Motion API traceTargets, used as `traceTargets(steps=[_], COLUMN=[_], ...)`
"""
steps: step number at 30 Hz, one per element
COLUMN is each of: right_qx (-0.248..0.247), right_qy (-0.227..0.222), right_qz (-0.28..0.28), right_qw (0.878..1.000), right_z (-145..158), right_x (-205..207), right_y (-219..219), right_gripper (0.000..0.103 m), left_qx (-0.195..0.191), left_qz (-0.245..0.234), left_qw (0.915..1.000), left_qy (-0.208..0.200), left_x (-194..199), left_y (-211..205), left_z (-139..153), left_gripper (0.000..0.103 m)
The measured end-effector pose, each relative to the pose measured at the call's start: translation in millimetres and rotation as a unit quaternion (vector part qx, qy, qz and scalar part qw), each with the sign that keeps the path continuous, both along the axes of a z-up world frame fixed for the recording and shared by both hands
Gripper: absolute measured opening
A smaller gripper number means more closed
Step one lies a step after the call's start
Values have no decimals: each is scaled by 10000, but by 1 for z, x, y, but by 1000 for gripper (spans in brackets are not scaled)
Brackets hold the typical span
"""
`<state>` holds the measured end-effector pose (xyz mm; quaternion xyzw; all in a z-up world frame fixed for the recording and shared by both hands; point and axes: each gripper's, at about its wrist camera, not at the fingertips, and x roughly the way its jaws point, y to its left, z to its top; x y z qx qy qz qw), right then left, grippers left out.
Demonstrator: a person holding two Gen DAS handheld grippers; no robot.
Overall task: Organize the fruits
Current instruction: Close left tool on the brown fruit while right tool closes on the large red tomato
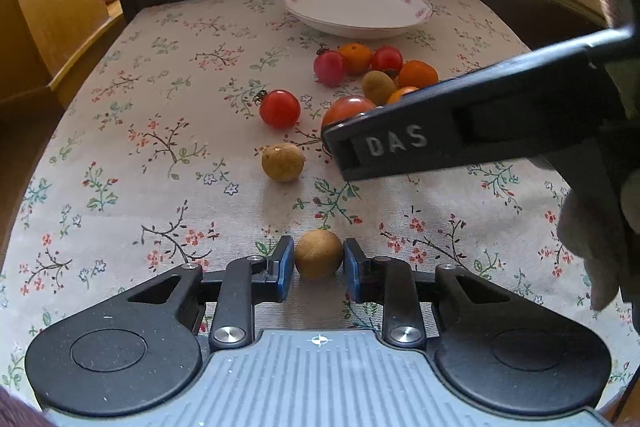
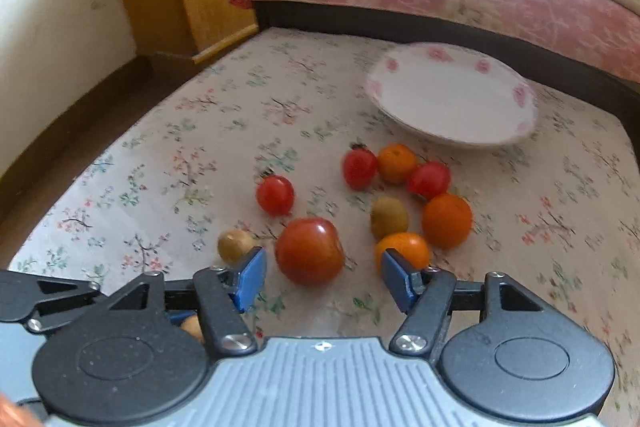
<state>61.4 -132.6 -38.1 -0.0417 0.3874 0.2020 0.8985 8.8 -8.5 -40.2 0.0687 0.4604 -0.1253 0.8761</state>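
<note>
Fruits: 4 red (image 2: 309, 250) | 3 orange (image 2: 446, 220) | 3 brown (image 1: 319, 253) | 1 plate (image 2: 452, 131)

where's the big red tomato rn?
Right wrist view: the large round red tomato sits on the floral tablecloth between the open right gripper fingers, nearest a small brown round fruit on its left.

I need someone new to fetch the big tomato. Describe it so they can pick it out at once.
Start at the white plate with pink flowers on the floral tablecloth, then come toward the cluster of small fruits in front of it. The big tomato sits at the cluster's near edge, just ahead of the open right claw: red-orange, glossy and clearly the largest fruit there.
</note>
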Motion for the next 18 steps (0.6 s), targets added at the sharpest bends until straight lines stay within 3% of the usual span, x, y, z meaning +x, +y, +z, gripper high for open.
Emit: traceTargets(steps=[8,18], right_qx=[38,48], right_qy=[389,272], right_qz=[81,122], right_qw=[9992,9995], right_z=[-16,-9], right_x=[6,14], right_y=[-2,1], right_gripper=[36,37], left_qx=[25,33], left_qz=[7,6], left_qw=[10000,10000], left_qy=[22,24], left_x=[0,0], left_y=[-2,-1], left_z=[1,0], left_gripper=[36,36])
